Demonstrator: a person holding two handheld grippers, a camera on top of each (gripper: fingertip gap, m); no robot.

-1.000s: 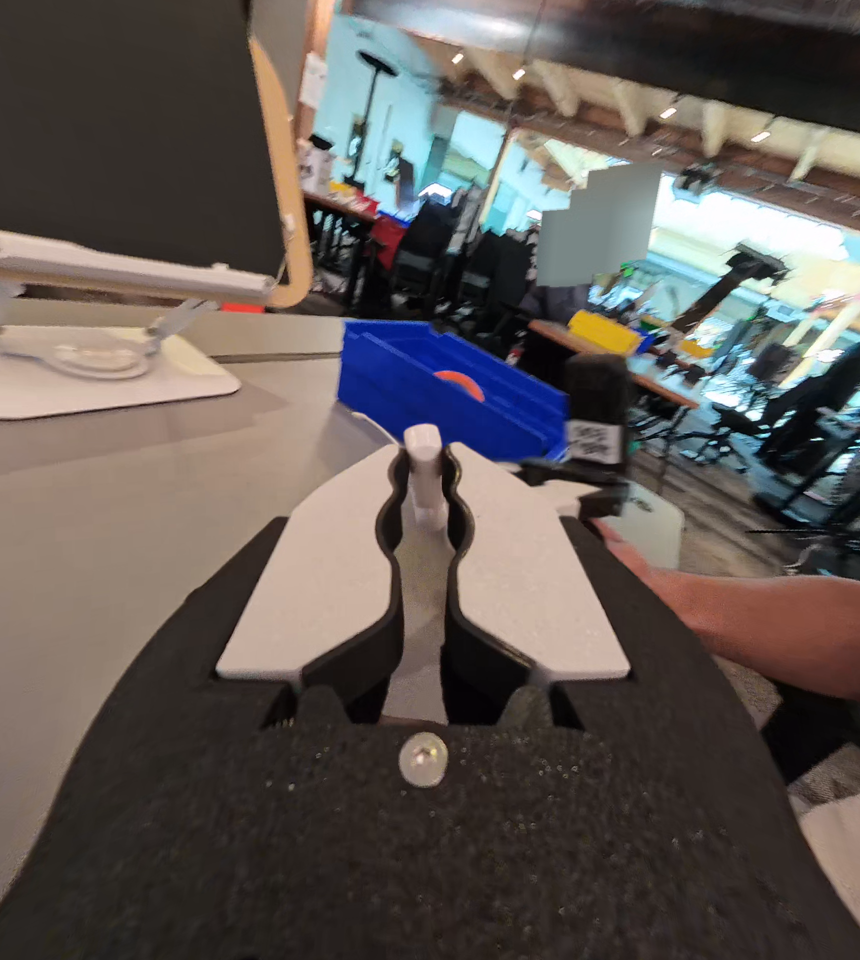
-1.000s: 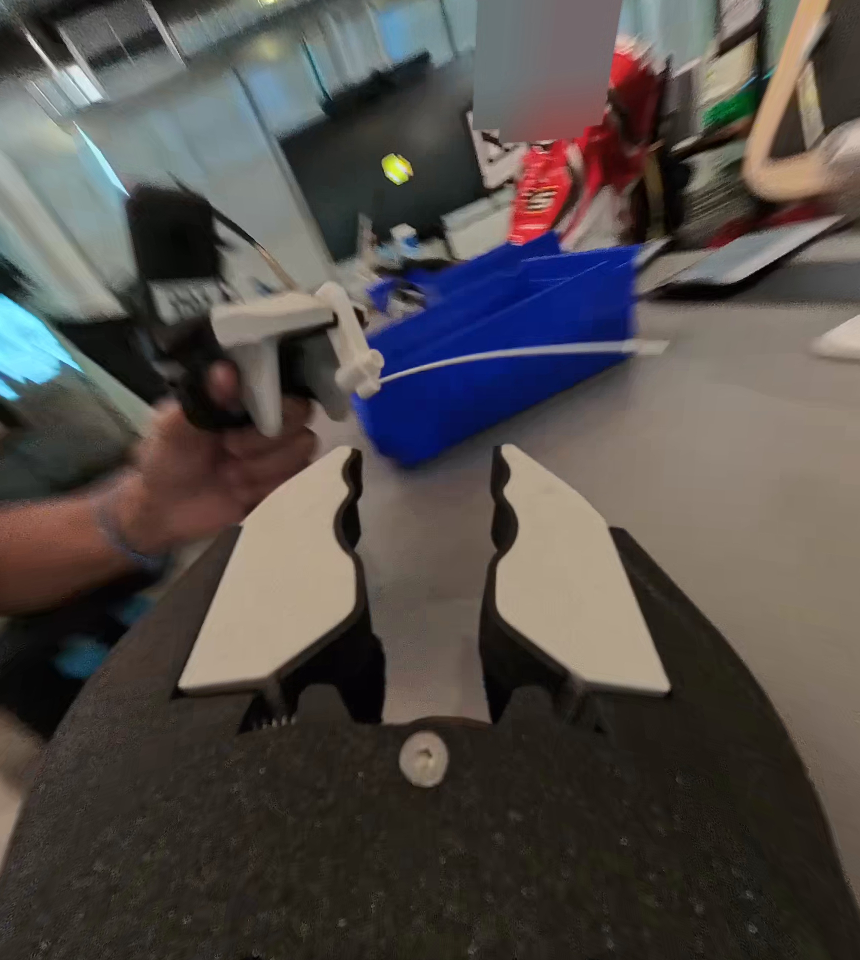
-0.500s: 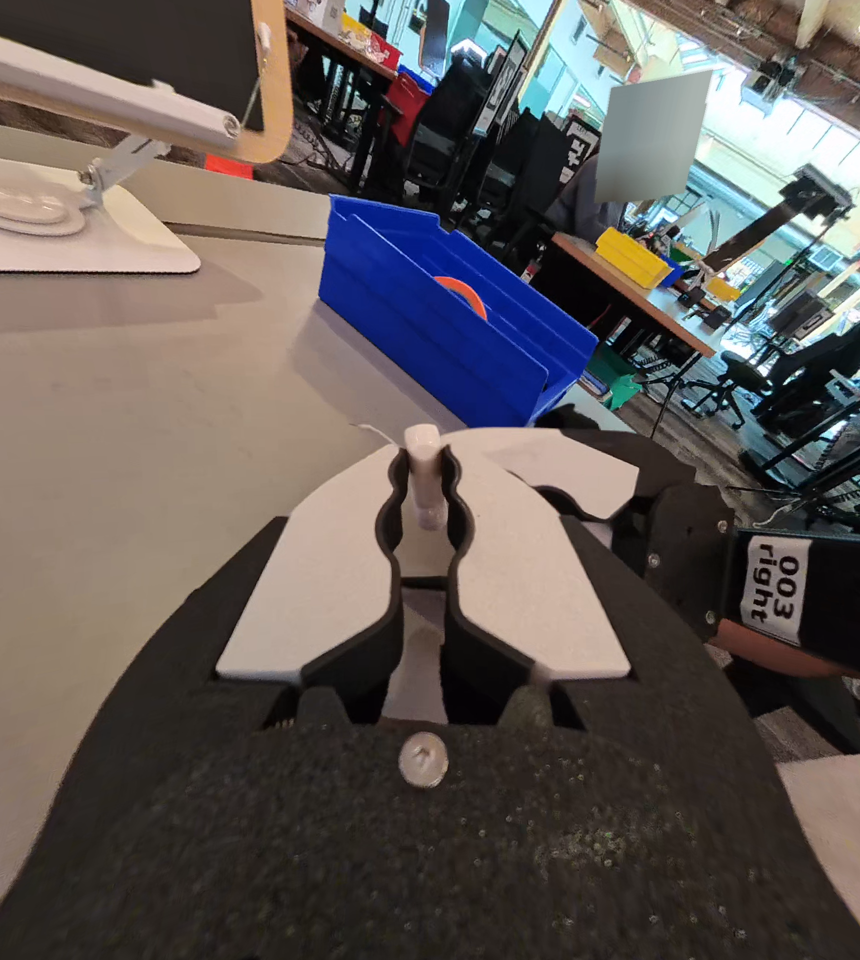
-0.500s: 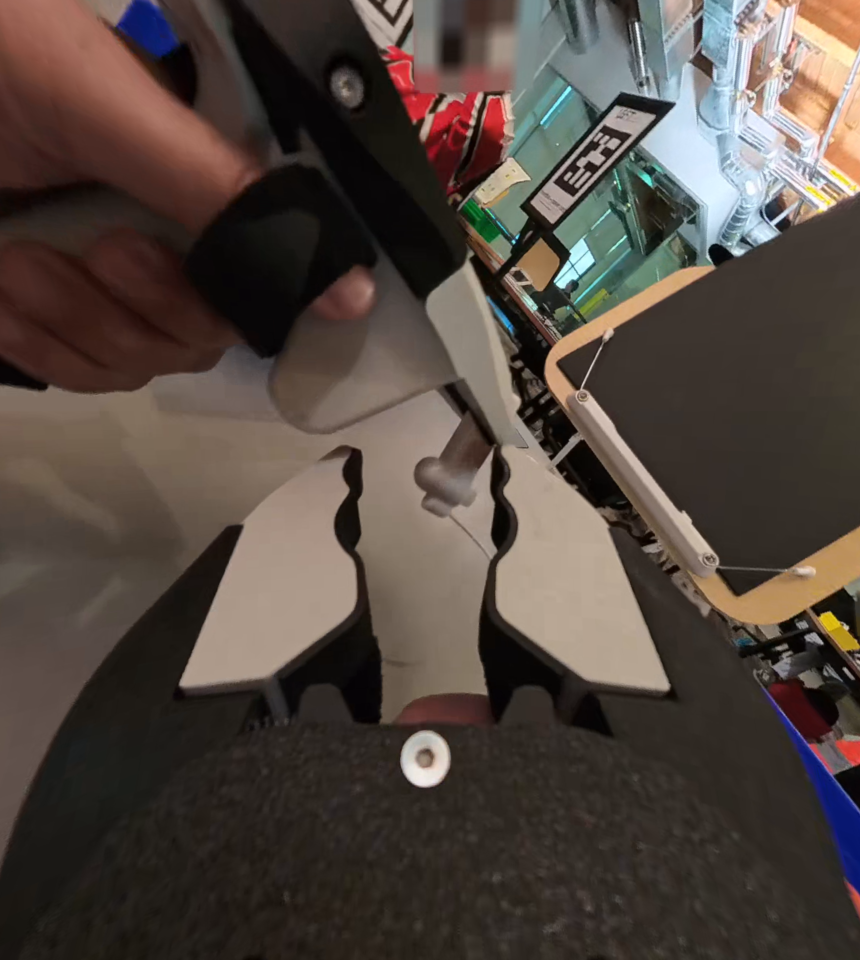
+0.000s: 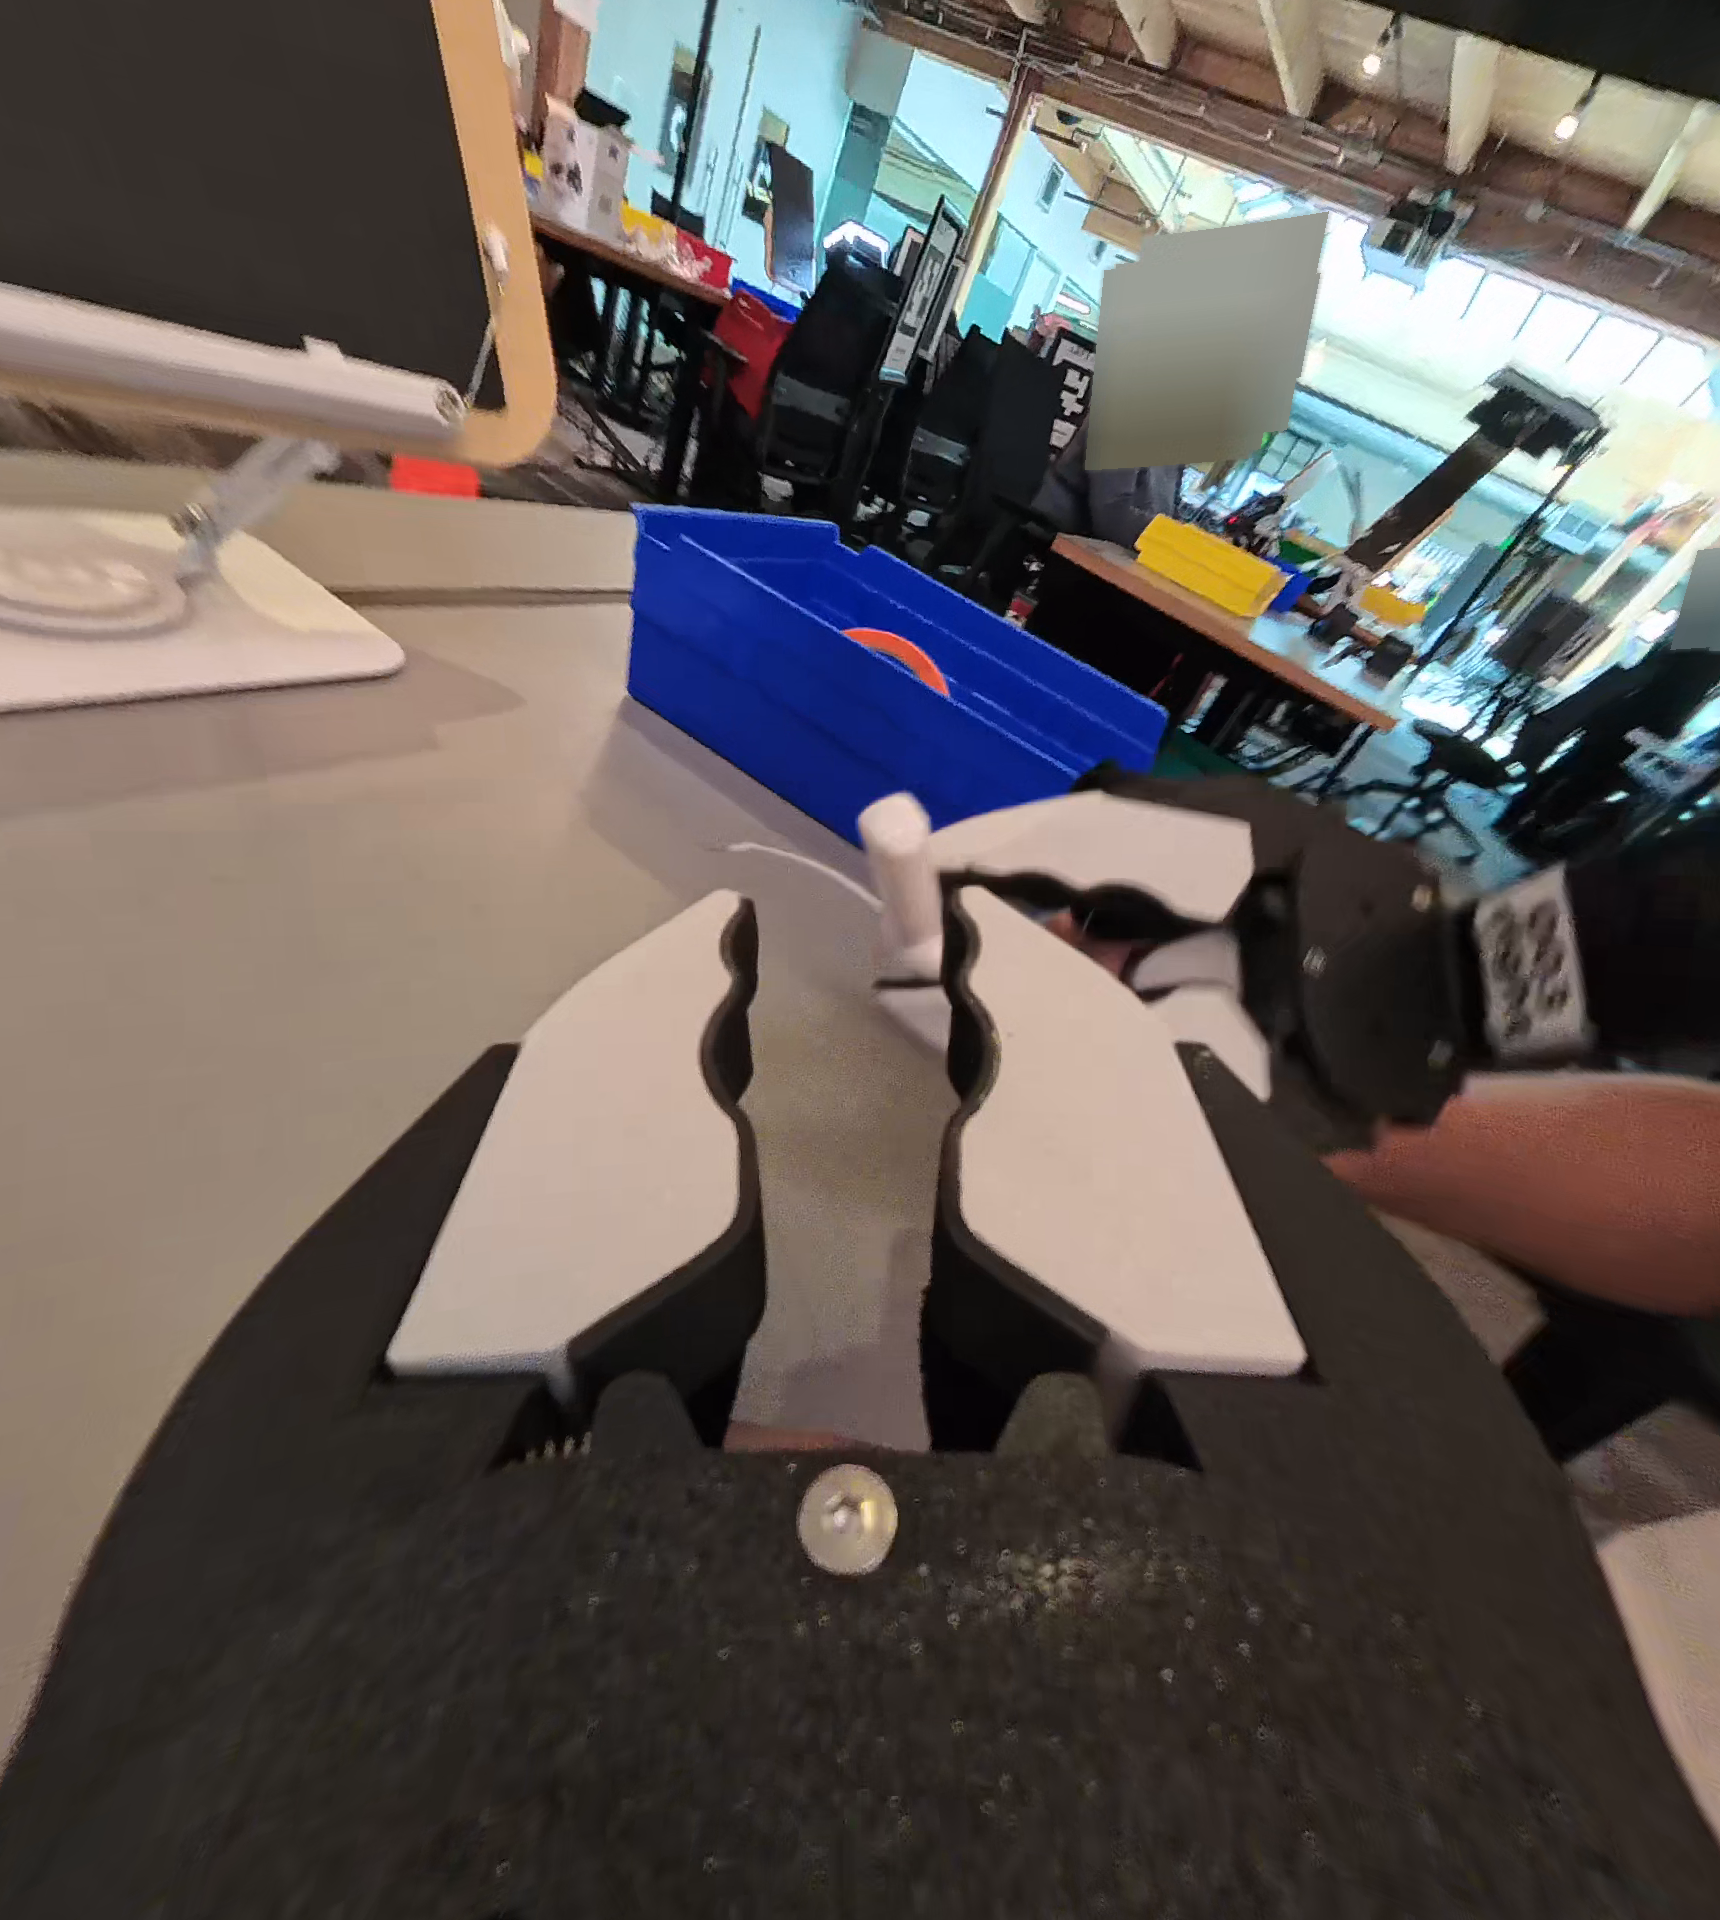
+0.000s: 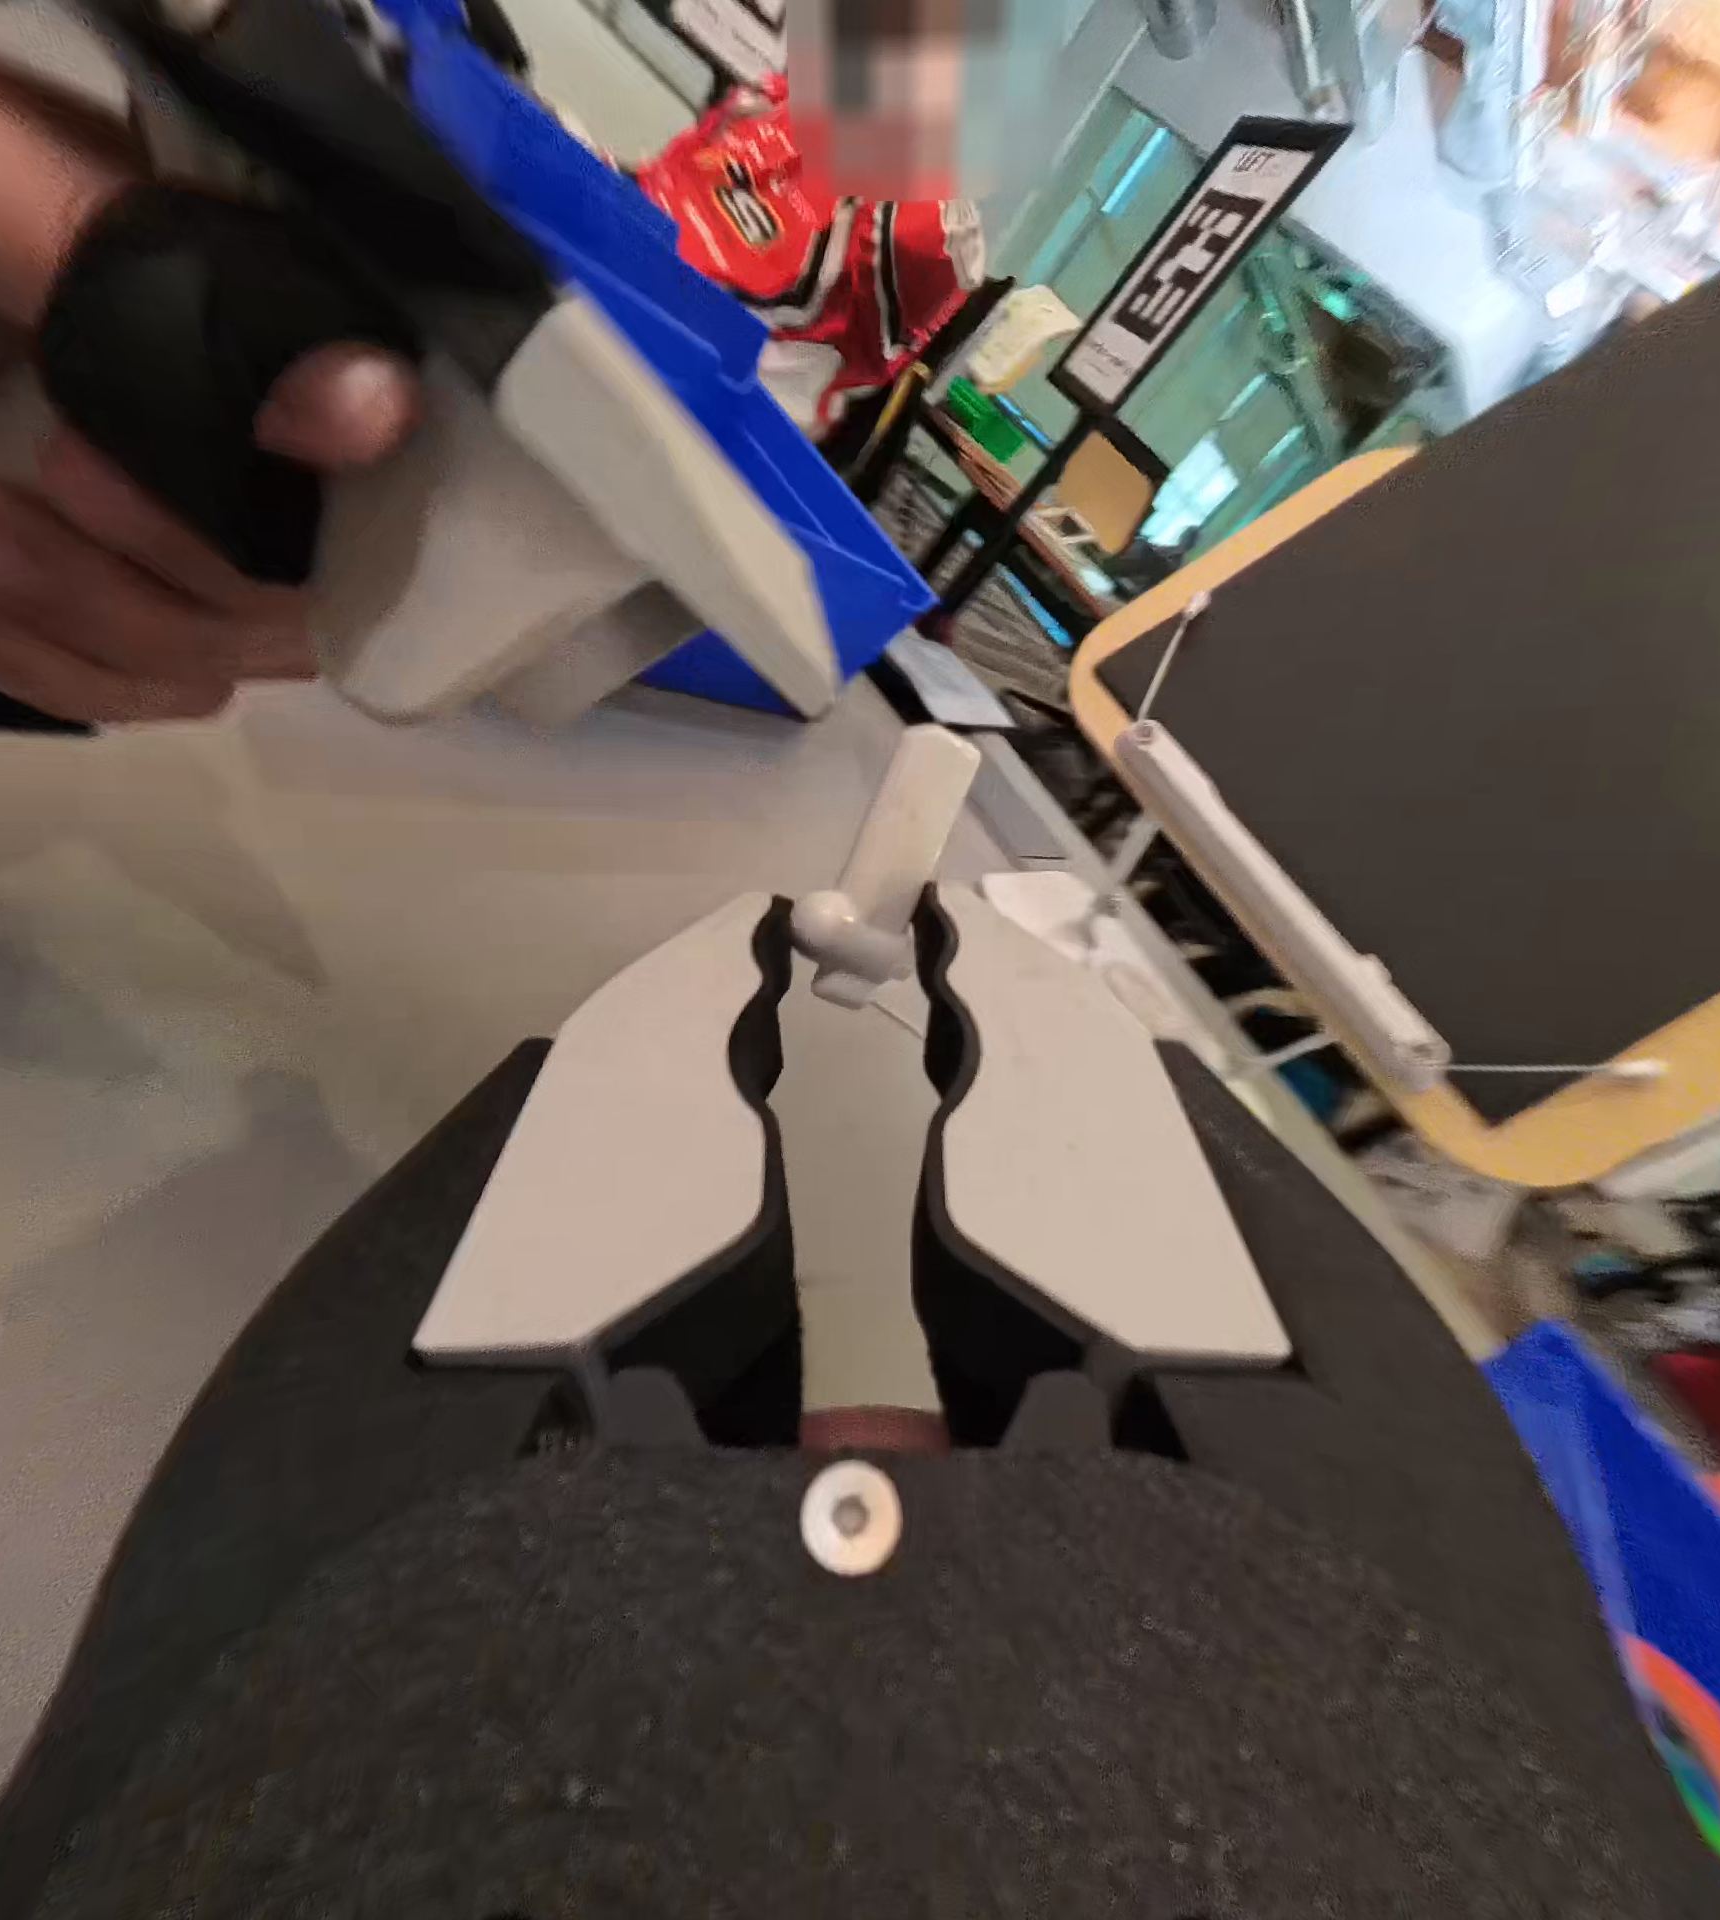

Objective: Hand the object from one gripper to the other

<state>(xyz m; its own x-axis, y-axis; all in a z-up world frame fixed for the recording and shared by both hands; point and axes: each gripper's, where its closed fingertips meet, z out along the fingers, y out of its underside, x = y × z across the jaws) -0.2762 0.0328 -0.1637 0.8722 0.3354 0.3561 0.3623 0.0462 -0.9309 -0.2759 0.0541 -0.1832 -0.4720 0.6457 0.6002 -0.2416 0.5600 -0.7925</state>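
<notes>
The object is a small white plastic peg (image 5: 900, 878) with a thin white strand on it. In the left wrist view my left gripper (image 5: 845, 904) is open and empty, and the peg stands just off its right fingertip. My right gripper (image 5: 923, 940) reaches in from the right and is shut on the peg. In the right wrist view the right gripper (image 6: 856, 914) pinches the peg (image 6: 906, 821) at its fingertips, with the peg sticking up beyond them. The left gripper (image 6: 721, 665) is held by a hand at the upper left, clear of the peg.
A blue bin (image 5: 814, 717) with an orange item (image 5: 900, 657) in it stands on the grey table (image 5: 212, 987) just beyond the grippers. A black board with a wooden edge (image 5: 170, 197) on a white stand (image 5: 129, 634) is at the left. A forearm (image 5: 1562, 1195) crosses at the right.
My left gripper has opened and let go of the peg. My right gripper has shut on the peg and holds it, and the left gripper has drawn away from it.
</notes>
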